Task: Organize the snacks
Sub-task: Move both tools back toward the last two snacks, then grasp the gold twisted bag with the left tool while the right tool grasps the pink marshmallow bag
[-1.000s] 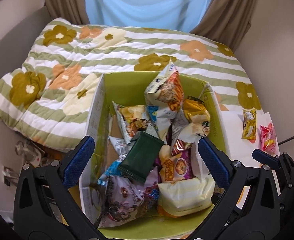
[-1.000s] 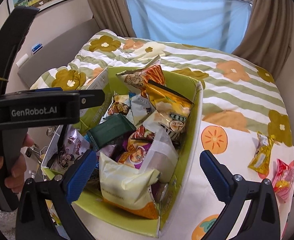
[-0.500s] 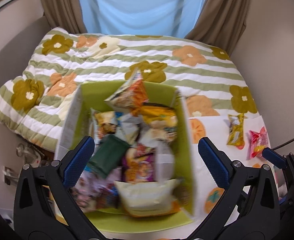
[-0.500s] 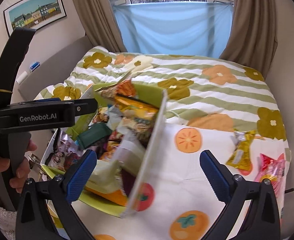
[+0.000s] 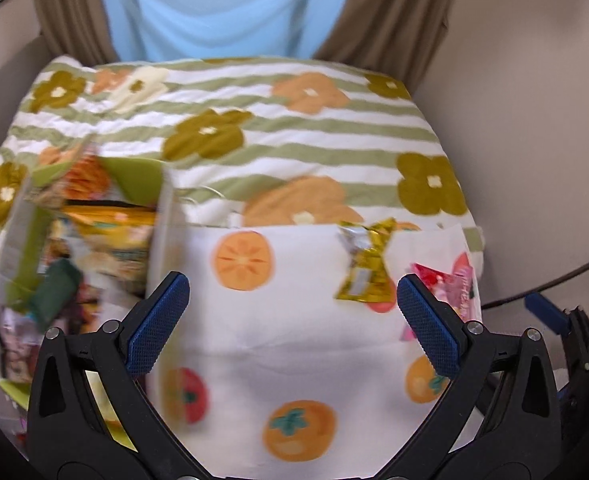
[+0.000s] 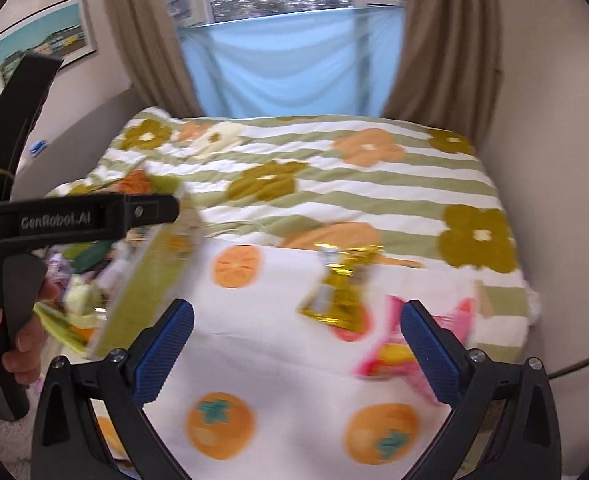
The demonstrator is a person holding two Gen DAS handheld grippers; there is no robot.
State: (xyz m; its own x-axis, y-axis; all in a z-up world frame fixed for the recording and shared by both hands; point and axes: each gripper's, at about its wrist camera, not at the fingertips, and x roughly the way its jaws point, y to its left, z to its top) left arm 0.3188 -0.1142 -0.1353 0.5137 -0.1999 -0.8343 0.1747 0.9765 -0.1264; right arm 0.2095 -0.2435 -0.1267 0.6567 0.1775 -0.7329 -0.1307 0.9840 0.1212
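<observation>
Both tools have swung right since a second ago: then they sat over the box, now the box (image 5: 94, 240) is at the left edge of both views and the fruit-print cloth (image 5: 294, 340) fills the middle. Frames are motion-blurred.

Left tool (image 5: 292, 326): jaws spread wide, nothing between them. Right tool (image 6: 296, 354): same, spread and empty. Left tool's handle and the hand (image 6: 10, 344) holding it show at the left of the right view.

Snacks: most are already in the box, piled loose. Two are out on the cloth, on the bed (image 5: 254, 128): gold packet (image 6: 338, 292) and pink packet (image 6: 390, 352), near each other, well apart from the box. Pink one sits just ahead of the right tool's right finger; gold one is a bit further ahead, between the fingers' line of sight.

Step in hand, as I read it: reach for the last loose packets. Right tool looks the better placed.

Next move calls for:
- drop onto one packet, jaws straddling it
- pinch the crinkled end seam, not the flat body
- cloth is soft, so go shallow or you grab fabric too
- carry left, release over the box
</observation>
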